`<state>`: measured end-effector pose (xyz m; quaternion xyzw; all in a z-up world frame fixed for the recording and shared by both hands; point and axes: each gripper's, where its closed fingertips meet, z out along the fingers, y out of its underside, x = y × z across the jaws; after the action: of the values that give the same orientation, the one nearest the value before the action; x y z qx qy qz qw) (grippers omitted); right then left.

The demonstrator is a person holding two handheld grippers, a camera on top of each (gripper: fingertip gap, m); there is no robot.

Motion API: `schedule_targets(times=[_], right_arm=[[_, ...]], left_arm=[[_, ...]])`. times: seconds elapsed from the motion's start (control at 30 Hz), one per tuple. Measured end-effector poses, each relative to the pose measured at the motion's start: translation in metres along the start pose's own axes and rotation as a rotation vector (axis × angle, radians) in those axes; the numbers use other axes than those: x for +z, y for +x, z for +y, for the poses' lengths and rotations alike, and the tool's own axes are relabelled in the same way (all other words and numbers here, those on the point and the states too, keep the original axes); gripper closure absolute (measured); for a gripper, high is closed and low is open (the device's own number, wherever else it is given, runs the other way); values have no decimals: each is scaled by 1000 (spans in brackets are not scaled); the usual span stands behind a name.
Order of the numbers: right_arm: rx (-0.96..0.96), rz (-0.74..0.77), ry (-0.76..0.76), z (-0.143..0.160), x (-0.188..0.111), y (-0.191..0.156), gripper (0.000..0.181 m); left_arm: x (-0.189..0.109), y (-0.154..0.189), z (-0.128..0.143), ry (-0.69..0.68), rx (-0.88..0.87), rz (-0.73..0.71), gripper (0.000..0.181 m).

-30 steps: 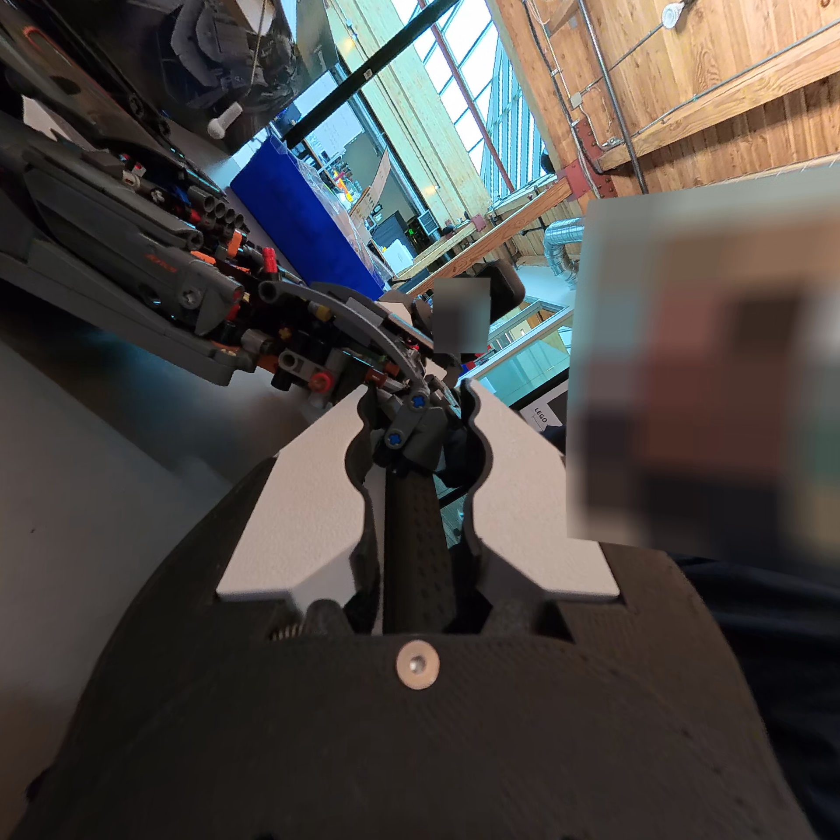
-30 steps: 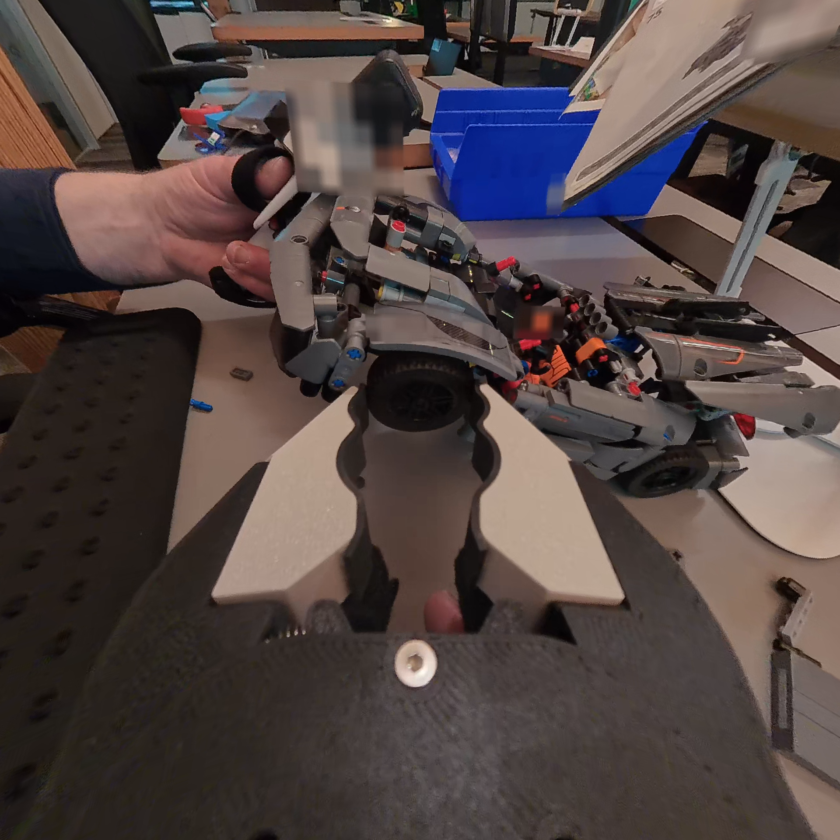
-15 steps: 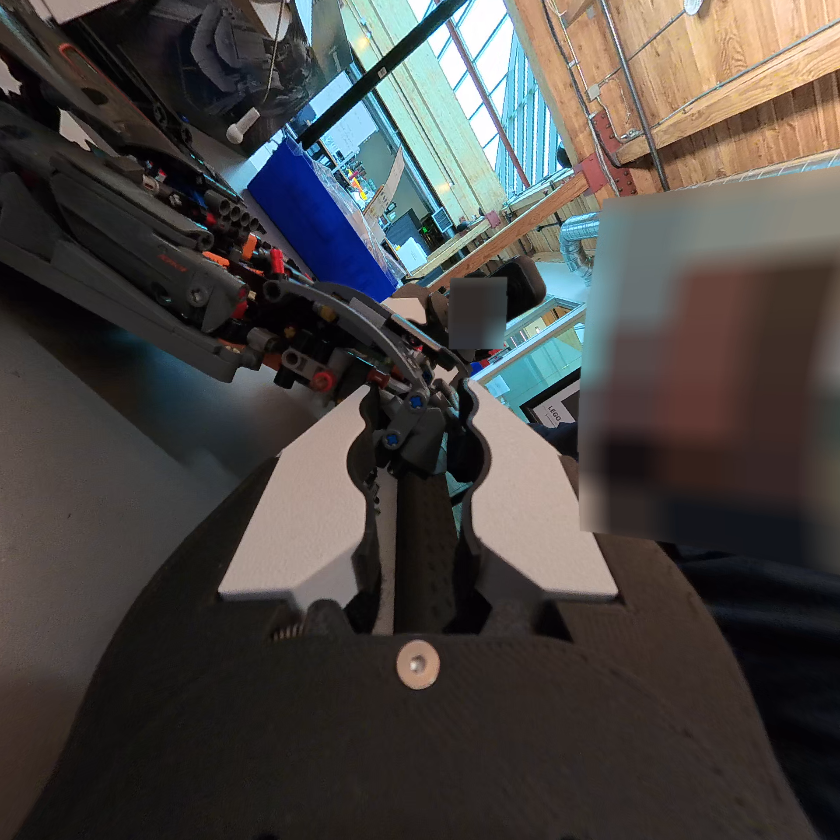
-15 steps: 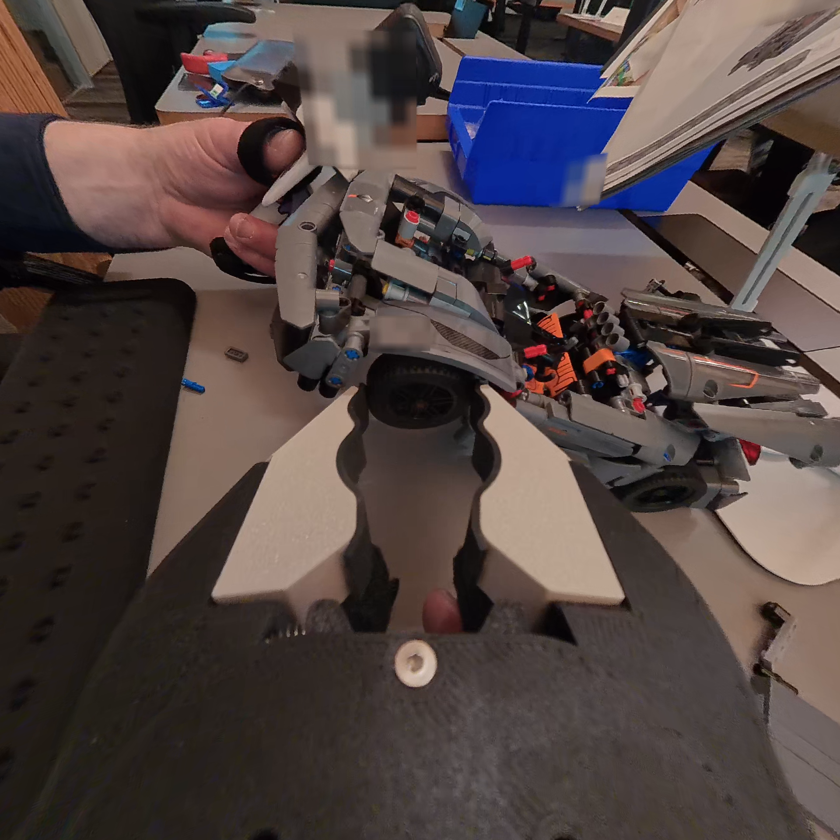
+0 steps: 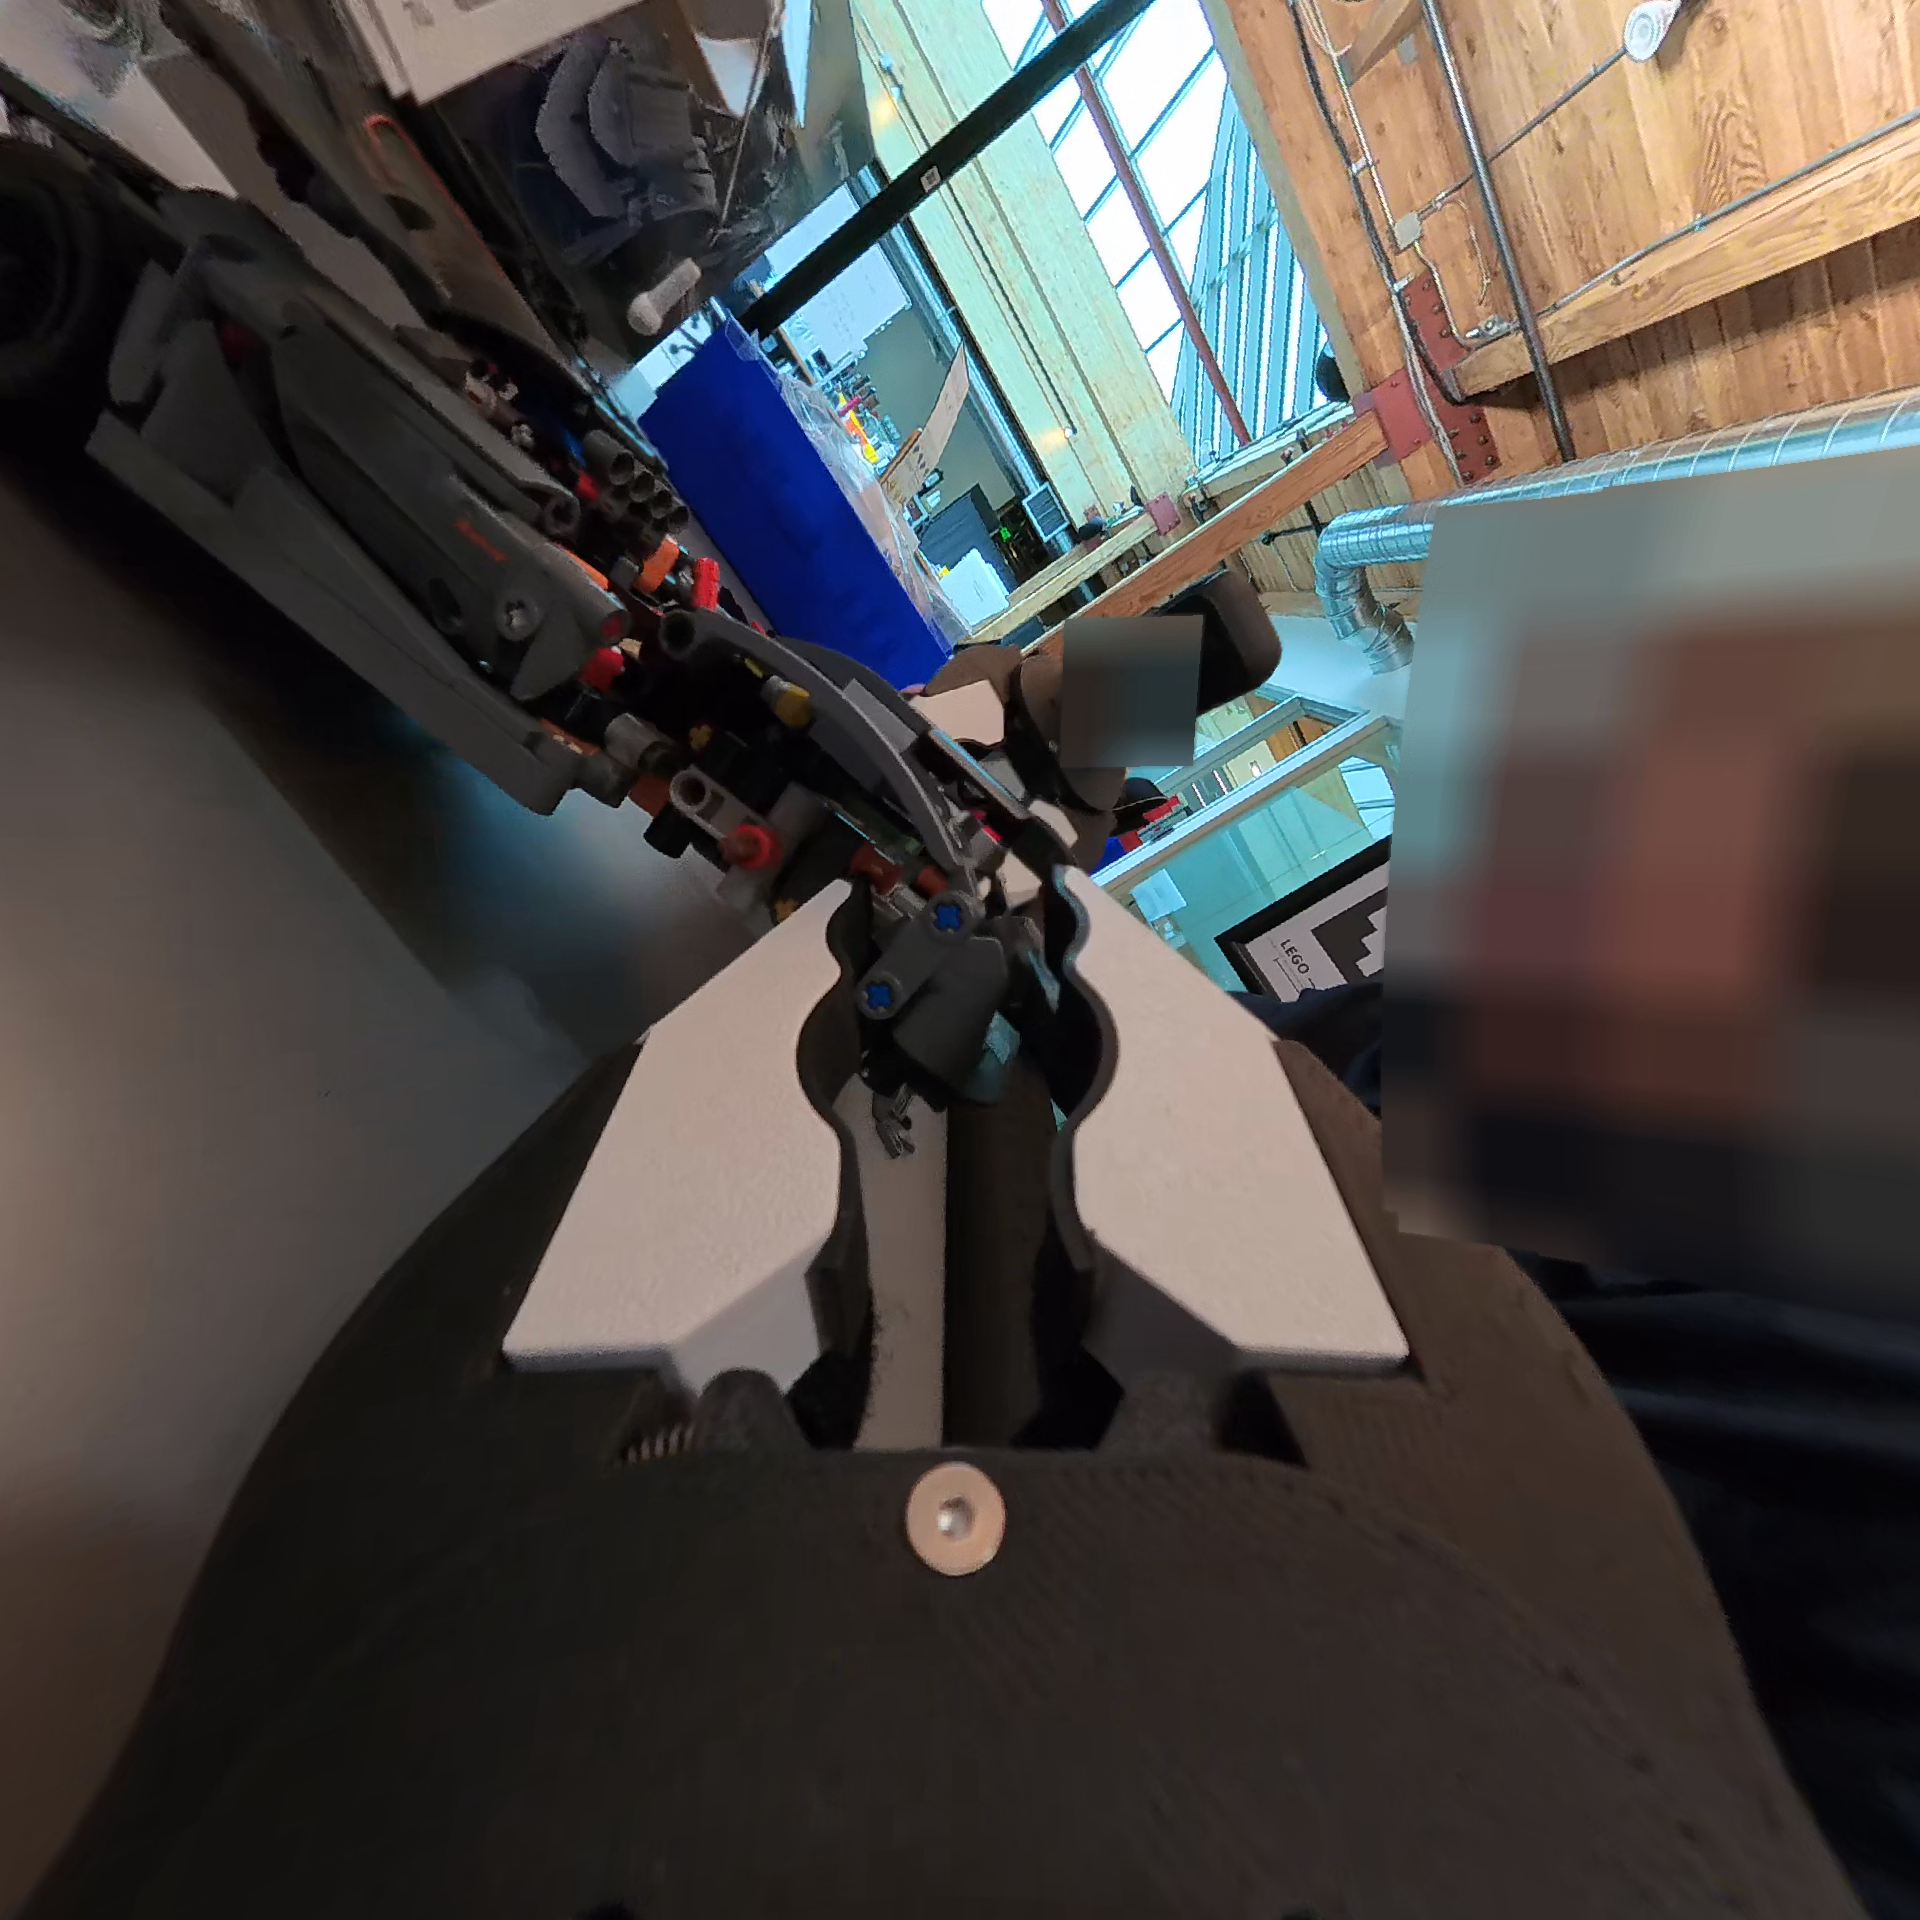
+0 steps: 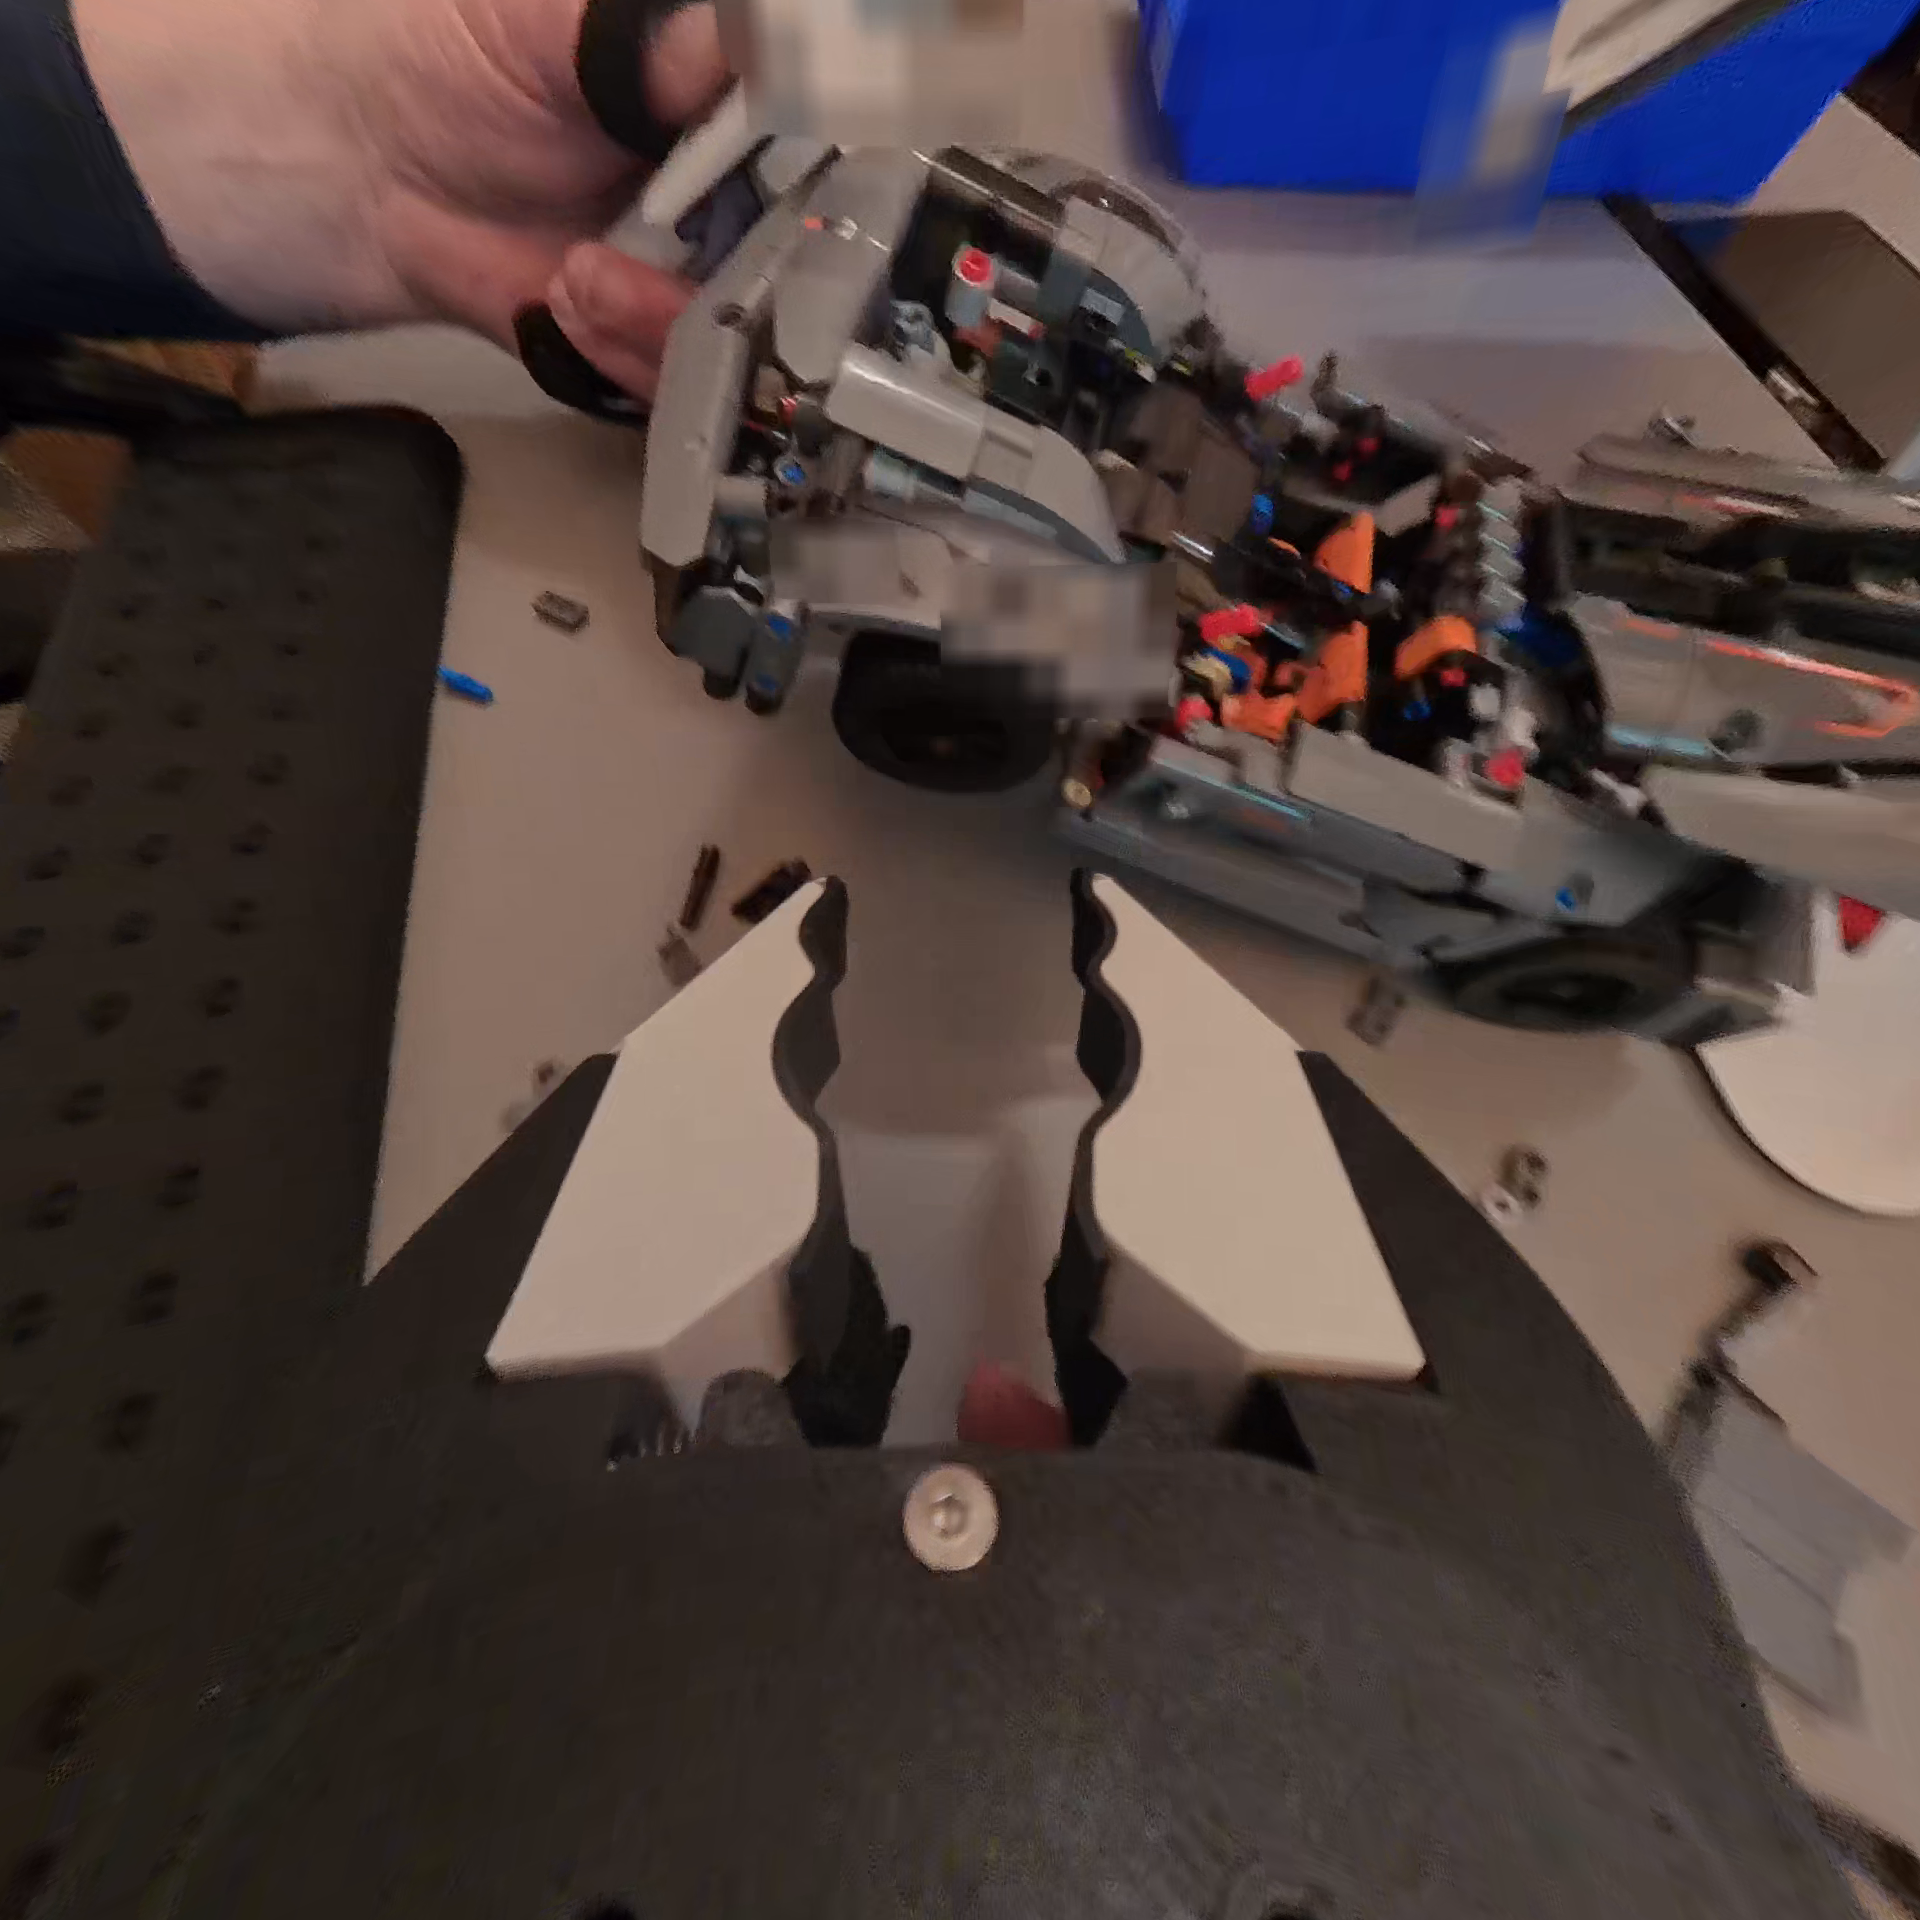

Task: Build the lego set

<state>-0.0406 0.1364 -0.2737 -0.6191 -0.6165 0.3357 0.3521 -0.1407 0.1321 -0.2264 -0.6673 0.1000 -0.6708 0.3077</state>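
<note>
Left wrist view: the left gripper [image 5: 951,977] pinches the front corner of the grey lego car [image 5: 520,582]. Right wrist view: the right gripper [image 6: 951,904] hangs spread and empty above the table [image 6: 582,883], the car just beyond, its nose held up by the hand [image 6: 395,177].

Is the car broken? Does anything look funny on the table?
The lego car isn't visibly broken, but its front end is tipped up off the table, gripped by the left gripper. Small loose pieces lie scattered nearby.
</note>
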Motion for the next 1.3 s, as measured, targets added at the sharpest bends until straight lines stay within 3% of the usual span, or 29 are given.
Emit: schedule_targets(times=[0.2, 0.37, 0.6, 0.77, 1.0, 1.3], right_arm=[[70, 115, -134, 29, -68, 36, 138], [150, 184, -330, 87, -110, 53, 129], [182, 128, -530, 140, -105, 44, 121], [153, 128, -530, 138, -102, 44, 138], [147, 108, -519, 140, -105, 41, 138], [166, 98, -507, 142, -110, 44, 138]], left_arm=[[0, -11, 7, -47, -18, -20, 148], [8, -13, 13, -83, -12, -38, 148], [17, -12, 19, -121, -27, -15, 148], [20, -14, 27, -153, -57, -14, 147], [40, -22, 46, -257, -41, -79, 144], [71, -18, 67, -363, -78, -54, 143]])
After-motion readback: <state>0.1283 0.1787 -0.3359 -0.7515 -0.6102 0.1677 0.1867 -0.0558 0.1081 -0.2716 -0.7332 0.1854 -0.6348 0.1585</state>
